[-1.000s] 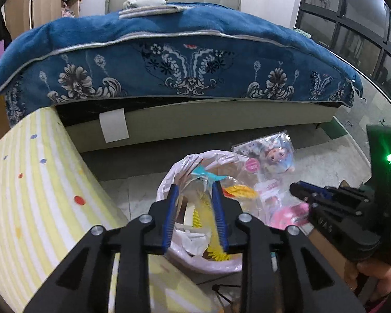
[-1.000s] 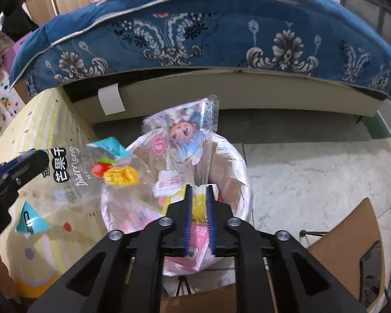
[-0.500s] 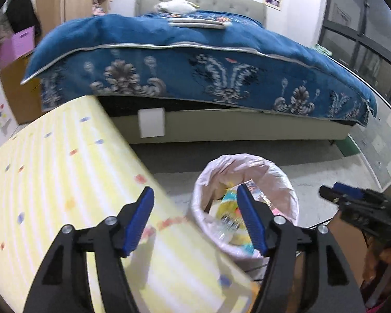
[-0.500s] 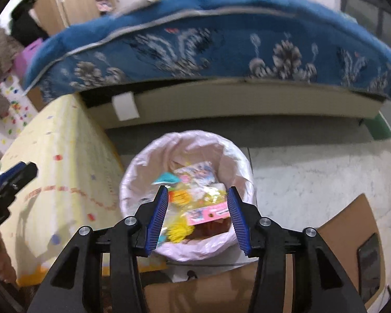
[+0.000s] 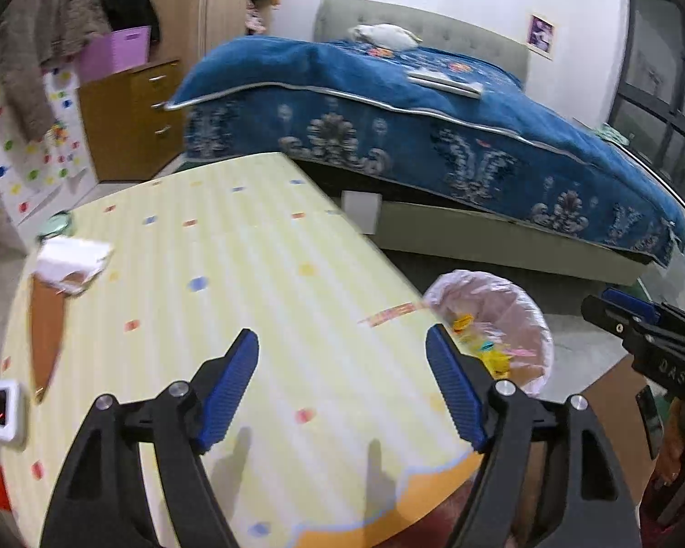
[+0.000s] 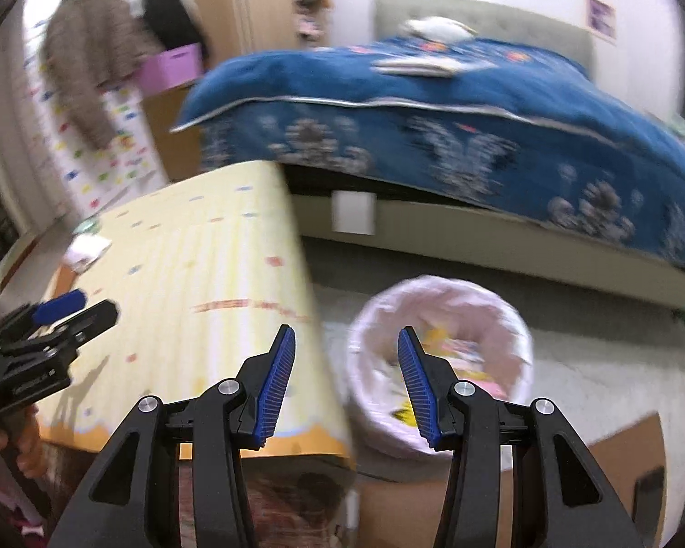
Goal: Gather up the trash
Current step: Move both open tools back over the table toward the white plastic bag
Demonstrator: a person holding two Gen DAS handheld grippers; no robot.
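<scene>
Yellow striped cloth with coloured dots covered a table (image 5: 260, 274) that filled most of the left wrist view. The left gripper (image 5: 342, 381) hung over this cloth with its blue-padded jaws spread wide and nothing between them. Near the table's far left edge lay a crumpled white paper scrap (image 5: 73, 258), the only loose litter visible on the cloth, well apart from the gripper. A small white-cased device with a dark screen (image 5: 2, 408) sat at the left rim of the table.

Just beyond the table's right edge, on the floor, stood a round waste bin lined with a pale pink plastic bag (image 5: 493, 315). Colourful wrappers (image 5: 484, 349), yellow and pink, lay inside it.

The right gripper (image 6: 346, 376) hovered near the table's right edge and the bin, its blue-padded jaws also parted and holding nothing. This view was blurred. Through the gap between the jaws showed the table edge and the near rim of the bin.

Behind both stood a bed with a deep blue floral bedspread (image 5: 434, 128) on a grey-green base. A brown wooden drawer unit (image 5: 132, 118) with a purple box (image 5: 114, 50) on top stood at the far left.
</scene>
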